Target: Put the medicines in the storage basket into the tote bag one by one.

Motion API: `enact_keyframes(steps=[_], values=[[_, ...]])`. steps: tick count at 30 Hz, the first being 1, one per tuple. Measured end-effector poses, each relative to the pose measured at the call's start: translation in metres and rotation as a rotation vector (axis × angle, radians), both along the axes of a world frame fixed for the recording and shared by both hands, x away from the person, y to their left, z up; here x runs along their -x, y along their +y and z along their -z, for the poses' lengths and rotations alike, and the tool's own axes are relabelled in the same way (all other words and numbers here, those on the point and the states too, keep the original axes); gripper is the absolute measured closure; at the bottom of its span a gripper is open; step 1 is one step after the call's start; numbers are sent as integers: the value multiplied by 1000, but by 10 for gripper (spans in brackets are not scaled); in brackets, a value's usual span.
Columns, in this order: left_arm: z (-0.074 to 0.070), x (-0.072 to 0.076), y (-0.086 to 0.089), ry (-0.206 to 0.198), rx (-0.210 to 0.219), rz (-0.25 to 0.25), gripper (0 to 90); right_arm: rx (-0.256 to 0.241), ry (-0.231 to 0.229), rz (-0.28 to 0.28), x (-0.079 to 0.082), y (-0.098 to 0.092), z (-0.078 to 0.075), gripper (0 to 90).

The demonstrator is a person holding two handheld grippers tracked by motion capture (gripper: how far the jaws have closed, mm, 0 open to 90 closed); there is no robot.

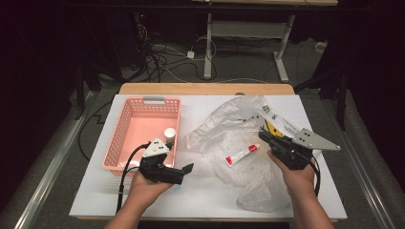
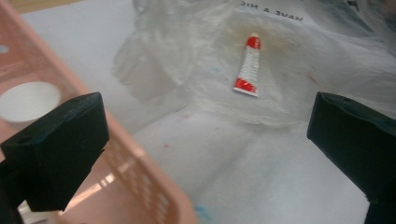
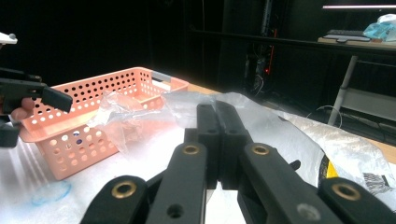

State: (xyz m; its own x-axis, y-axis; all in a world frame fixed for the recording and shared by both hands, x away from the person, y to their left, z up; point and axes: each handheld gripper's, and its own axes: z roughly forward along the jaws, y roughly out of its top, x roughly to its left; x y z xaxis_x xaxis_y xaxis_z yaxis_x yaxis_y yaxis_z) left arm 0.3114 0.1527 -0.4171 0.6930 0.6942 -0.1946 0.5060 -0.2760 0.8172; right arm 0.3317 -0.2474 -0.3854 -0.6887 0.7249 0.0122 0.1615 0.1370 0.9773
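Observation:
A red-and-white tube [image 1: 242, 155] [image 2: 247, 65] lies on a crumpled clear plastic bag [image 1: 224, 138] [image 2: 187, 51] [image 3: 266, 126] right of centre. At the left stands a pink perforated basket [image 1: 122, 129] [image 2: 140, 163] [image 3: 84, 130] with a white round lid [image 1: 170, 133] [image 2: 29, 100] inside. My left gripper [image 1: 184, 172] [image 2: 205, 154] is open beside the basket's near right corner, pointing toward the tube, with nothing between its jaws. My right gripper [image 1: 264, 137] [image 3: 219, 116] is shut at the bag's right side, under its printed label. Whether film is pinched cannot be seen.
The white tabletop [image 1: 200, 191] has a wooden strip [image 1: 205, 88] along its far edge. Faint blue pen marks [image 3: 49, 192] lie near the basket. Cables [image 1: 162, 57] and a desk frame [image 1: 208, 43] occupy the dark floor beyond.

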Motion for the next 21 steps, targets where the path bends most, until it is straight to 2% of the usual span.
enact_keyframes(steps=[10, 14, 17, 21], values=[[-2, -7, 35, -14, -13, -120, 0, 3, 10, 0, -2, 0, 4, 900], [-1, -9, 42, -21, -22, -144, 0, 3, 13, 1, -2, 2, 4, 900], [1, -11, 48, -16, -26, -164, 0, 15, 8, -2, -1, 1, 3, 900], [3, -13, 56, -4, -28, -191, 0, 5, 6, -2, 1, 0, 1, 900]])
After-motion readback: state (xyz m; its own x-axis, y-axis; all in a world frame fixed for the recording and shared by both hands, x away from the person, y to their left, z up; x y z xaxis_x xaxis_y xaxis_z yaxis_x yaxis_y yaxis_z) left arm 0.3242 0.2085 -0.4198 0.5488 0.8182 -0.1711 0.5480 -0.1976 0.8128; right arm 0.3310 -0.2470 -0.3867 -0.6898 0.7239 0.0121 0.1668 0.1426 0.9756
